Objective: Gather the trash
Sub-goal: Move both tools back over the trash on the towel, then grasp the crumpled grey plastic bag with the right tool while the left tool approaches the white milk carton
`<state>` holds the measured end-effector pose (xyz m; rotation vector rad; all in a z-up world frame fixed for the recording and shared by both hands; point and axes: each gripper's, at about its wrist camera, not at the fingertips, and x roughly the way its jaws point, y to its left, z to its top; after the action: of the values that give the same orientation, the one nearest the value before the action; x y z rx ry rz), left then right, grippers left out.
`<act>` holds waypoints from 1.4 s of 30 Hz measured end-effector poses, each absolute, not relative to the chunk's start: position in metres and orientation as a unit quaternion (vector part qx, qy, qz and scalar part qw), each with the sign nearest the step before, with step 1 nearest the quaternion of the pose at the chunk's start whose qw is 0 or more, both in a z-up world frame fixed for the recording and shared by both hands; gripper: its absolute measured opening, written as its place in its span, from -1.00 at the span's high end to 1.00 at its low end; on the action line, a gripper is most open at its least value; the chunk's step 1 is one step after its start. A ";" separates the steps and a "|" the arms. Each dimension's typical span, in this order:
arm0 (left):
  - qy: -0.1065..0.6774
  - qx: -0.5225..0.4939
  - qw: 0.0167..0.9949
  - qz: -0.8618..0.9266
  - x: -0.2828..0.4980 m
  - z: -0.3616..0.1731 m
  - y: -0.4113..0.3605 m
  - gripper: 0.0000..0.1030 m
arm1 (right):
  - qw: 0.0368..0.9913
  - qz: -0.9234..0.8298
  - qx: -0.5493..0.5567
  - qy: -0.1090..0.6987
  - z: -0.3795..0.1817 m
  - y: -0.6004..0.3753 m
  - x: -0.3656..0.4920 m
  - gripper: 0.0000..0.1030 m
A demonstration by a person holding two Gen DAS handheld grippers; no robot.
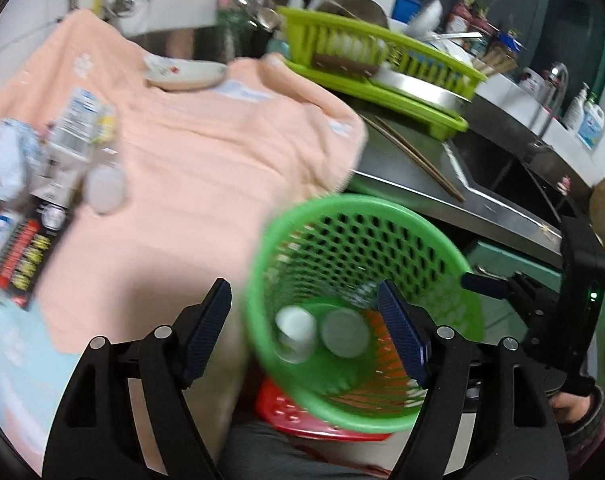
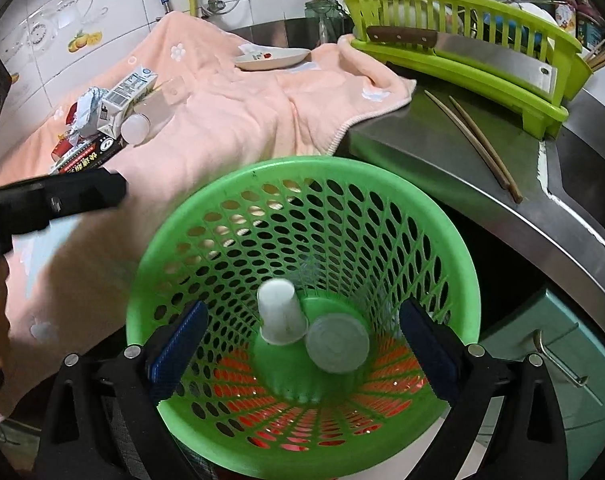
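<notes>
Trash is sitting in two places: two white cups (image 2: 281, 312) are lying at the bottom of the green basket (image 2: 302, 184), low in the centre of the right wrist frame, while a milk carton (image 2: 127, 94), crumpled wrappers (image 2: 84, 114) and a dark box (image 2: 84, 158) are resting on the peach towel (image 2: 230, 120) at upper left. I am seeing my right gripper (image 2: 300, 344) spread wide and empty over the basket's mouth. My left gripper (image 1: 302, 328) is likewise gaping, holding nothing, beside the basket's rim (image 1: 358, 202). Chopsticks (image 2: 478, 148) and a lime dish rack (image 2: 462, 40) are occupying the steel counter (image 2: 414, 136) at upper right.
</notes>
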<state>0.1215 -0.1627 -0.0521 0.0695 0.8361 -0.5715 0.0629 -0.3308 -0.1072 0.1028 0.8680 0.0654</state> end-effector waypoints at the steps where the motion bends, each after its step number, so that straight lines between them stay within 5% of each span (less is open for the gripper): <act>1: 0.396 0.038 0.880 -0.262 0.125 -0.049 -0.154 -0.45 | 0.906 0.035 0.051 0.419 -0.106 -0.329 0.064 -0.81; 19: 0.367 0.018 0.924 -0.103 0.180 -0.022 -0.004 -0.45 | 0.909 0.101 0.031 0.404 -0.075 -0.274 0.101 -0.81; 42: 0.377 -0.030 0.925 -0.043 0.183 -0.018 0.102 -0.45 | 0.888 0.277 0.000 0.368 0.010 -0.091 0.270 -0.70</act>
<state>0.1832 0.1017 -0.0183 -0.0616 0.7745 -0.0878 0.2704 -0.0913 0.0096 -0.0007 0.7646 0.5761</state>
